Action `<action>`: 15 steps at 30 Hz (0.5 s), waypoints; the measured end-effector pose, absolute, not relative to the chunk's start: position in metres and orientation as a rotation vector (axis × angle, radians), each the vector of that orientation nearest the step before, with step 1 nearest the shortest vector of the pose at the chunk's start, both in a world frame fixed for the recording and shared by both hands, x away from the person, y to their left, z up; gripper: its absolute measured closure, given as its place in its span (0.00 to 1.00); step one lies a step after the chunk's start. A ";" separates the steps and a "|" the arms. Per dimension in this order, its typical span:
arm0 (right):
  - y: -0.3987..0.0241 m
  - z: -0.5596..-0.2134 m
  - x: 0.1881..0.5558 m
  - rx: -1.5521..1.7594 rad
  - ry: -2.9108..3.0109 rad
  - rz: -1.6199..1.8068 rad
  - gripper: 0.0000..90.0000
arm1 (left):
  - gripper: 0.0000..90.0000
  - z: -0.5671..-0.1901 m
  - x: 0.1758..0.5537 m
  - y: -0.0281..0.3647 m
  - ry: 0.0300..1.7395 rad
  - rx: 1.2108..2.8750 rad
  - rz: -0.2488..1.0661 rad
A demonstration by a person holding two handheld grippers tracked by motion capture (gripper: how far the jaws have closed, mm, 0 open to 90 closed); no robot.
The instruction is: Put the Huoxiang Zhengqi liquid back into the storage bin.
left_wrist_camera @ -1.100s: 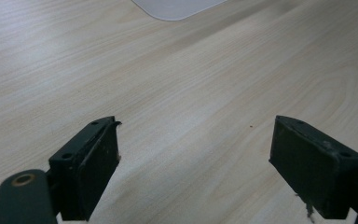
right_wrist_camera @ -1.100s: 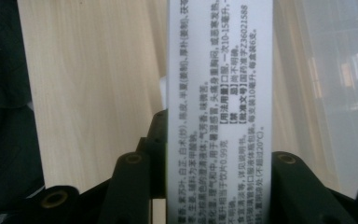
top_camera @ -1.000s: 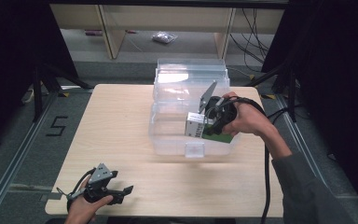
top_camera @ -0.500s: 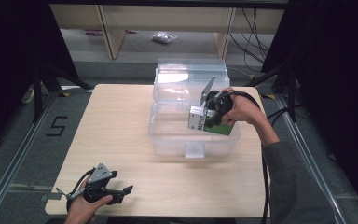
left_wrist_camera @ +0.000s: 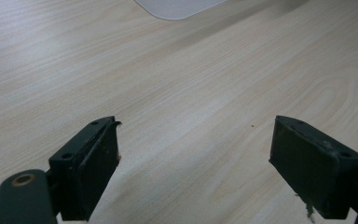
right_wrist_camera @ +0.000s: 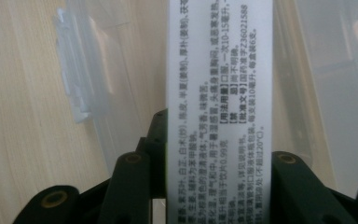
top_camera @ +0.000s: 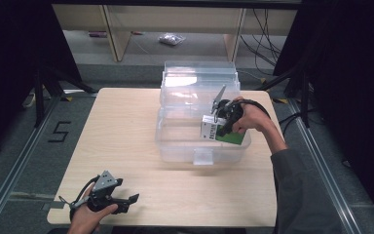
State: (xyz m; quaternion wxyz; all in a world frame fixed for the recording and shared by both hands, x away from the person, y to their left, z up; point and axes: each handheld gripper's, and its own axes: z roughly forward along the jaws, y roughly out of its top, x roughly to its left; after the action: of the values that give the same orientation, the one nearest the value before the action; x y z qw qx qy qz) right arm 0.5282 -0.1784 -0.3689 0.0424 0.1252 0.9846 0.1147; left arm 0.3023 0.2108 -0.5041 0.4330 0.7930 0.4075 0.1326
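A green and white carton [top_camera: 224, 133] printed with small text hangs over the right side of a clear plastic bin [top_camera: 175, 141], inside its rim. My right gripper [top_camera: 222, 122] is shut on the carton [right_wrist_camera: 219, 93], one jaw on each side of its white printed face. My left gripper [top_camera: 126, 201] rests low over the table's front left corner, jaws wide open with nothing between the pads [left_wrist_camera: 98, 163]; bare wood lies under it.
The bin's clear lid [top_camera: 199, 80] stands open behind it at the table's far edge. A front latch [top_camera: 203, 157] sticks out of the bin's near wall. The light wooden table [top_camera: 126, 136] ends close to my left hand. Shelving and cables lie beyond the table.
My right gripper has carried the carton away from the person, from above the bin's near right wall to farther inside the bin. The left gripper has not moved.
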 end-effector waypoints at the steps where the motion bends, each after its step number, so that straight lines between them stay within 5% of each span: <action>1: -0.179 -0.372 0.526 0.445 3.013 0.329 0.72 | 0.17 -0.504 0.302 0.211 1.018 1.973 0.329; 15: -0.188 -0.392 0.533 0.347 3.037 0.357 0.72 | 0.17 -0.504 0.302 0.210 1.018 1.973 0.329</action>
State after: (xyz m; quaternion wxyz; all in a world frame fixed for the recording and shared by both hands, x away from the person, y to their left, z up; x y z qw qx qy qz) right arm 0.5327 -0.1884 -0.3924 0.0320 0.1128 0.9863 0.1158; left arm 0.3022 0.2103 -0.5044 0.4338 0.7921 0.4086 0.1322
